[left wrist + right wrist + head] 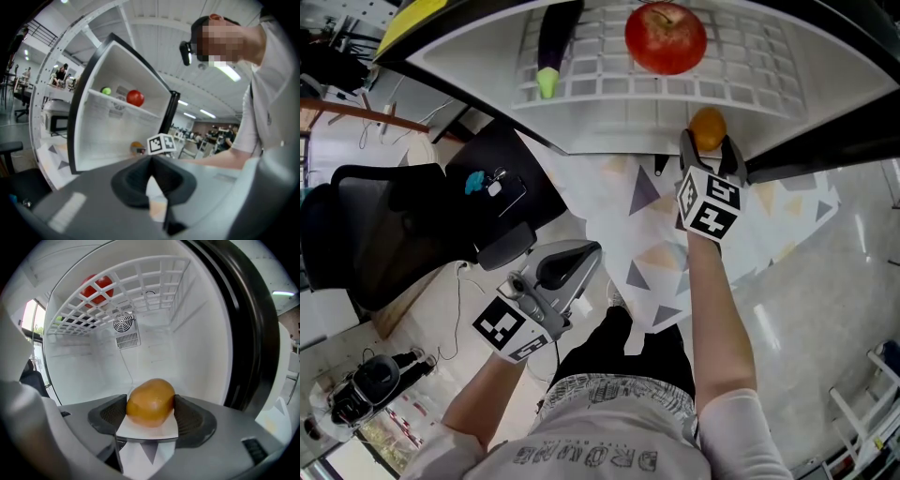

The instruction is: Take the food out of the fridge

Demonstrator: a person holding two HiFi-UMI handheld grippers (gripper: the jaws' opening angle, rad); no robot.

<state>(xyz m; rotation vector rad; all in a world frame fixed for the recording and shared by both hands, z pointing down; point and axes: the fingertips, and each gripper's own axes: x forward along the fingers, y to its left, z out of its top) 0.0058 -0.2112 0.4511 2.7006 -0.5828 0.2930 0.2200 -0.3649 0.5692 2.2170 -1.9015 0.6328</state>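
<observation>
Head view: the right gripper [709, 141] was seen clamped on an orange food lump [707, 125] at the fridge [609, 127] mouth, 12 o'clock. An apple [666, 37] and eggplant [555, 42] were spotted on the shelf [609, 70], around 11 o'clock of it. The left gripper [586, 255] was held low at 7 o'clock.

Left gripper view: the jaws were pressed together, empty.

Right gripper view: the lump was squeezed between both jaws.

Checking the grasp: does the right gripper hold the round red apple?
No, the right gripper grips a rounded orange-brown food item; the red apple lies on the white grid shelf.
</observation>
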